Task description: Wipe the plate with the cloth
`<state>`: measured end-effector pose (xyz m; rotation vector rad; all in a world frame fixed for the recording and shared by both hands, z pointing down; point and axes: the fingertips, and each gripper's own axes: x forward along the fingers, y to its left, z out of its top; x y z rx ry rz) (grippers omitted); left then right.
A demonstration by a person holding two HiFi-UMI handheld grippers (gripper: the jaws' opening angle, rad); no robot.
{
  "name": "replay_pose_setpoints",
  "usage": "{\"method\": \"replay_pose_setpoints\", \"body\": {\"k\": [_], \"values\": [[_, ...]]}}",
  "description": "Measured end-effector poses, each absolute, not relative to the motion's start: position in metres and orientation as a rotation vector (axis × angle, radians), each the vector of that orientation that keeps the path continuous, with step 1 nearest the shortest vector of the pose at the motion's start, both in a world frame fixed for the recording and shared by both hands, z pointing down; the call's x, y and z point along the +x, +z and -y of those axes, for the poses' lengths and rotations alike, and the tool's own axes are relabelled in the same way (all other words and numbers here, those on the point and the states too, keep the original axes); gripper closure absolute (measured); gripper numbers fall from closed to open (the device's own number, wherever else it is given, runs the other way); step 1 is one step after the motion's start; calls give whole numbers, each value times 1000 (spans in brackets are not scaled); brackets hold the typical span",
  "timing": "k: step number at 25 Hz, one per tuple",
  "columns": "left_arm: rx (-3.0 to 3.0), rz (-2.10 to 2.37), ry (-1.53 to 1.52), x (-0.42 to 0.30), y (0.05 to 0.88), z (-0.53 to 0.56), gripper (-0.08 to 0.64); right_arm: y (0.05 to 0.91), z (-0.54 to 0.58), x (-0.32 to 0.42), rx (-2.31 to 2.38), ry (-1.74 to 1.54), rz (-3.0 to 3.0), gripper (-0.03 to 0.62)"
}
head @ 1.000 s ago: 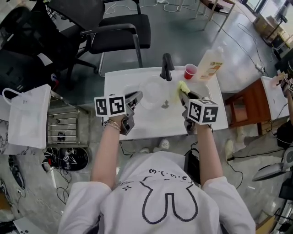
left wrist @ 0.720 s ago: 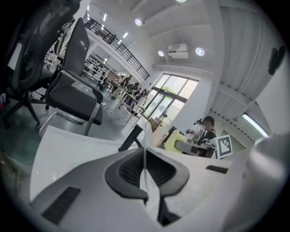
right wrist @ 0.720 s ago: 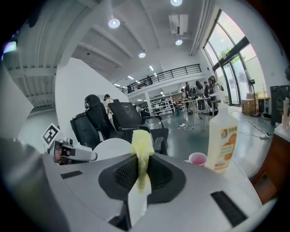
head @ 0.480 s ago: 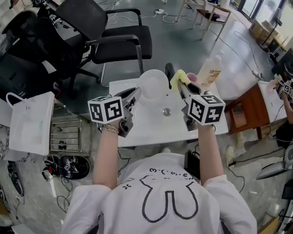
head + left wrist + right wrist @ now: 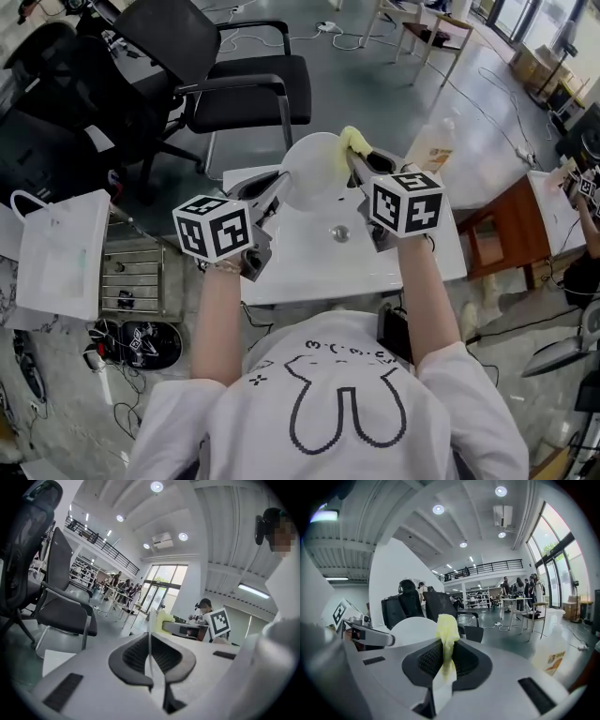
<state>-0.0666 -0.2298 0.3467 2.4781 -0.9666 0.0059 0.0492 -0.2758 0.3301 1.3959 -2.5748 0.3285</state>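
My left gripper point(image 5: 278, 184) is shut on the rim of a white plate point(image 5: 314, 169) and holds it up above the white sink table point(image 5: 300, 267). The left gripper view shows that plate edge-on point(image 5: 150, 620) between the closed jaws of the left gripper point(image 5: 150, 641). A yellow cloth point(image 5: 352, 141) is pinched in my right gripper point(image 5: 360, 157), and the cloth lies against the plate's right rim. In the right gripper view the cloth point(image 5: 447, 632) sticks up from the right gripper point(image 5: 446, 652), with the plate point(image 5: 414, 631) just behind and to its left.
A drain point(image 5: 340, 231) sits in the sink below the plate. A soap bottle point(image 5: 433, 142) stands at the sink's far right. Black chairs point(image 5: 246, 80) are behind the sink. A white bag point(image 5: 61, 253) and a wire rack point(image 5: 131, 277) are to the left.
Both grippers have risen from the sink. The plate came up with the left gripper, and the cloth came up with the right, staying against the plate's rim.
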Motion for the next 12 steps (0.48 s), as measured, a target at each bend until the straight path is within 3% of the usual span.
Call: {"method": "replay_pose_setpoints", "body": {"k": [12], "values": [[2480,1046,-35,-66,340,241,541,360,284,52,1363,221,2438,541]]}}
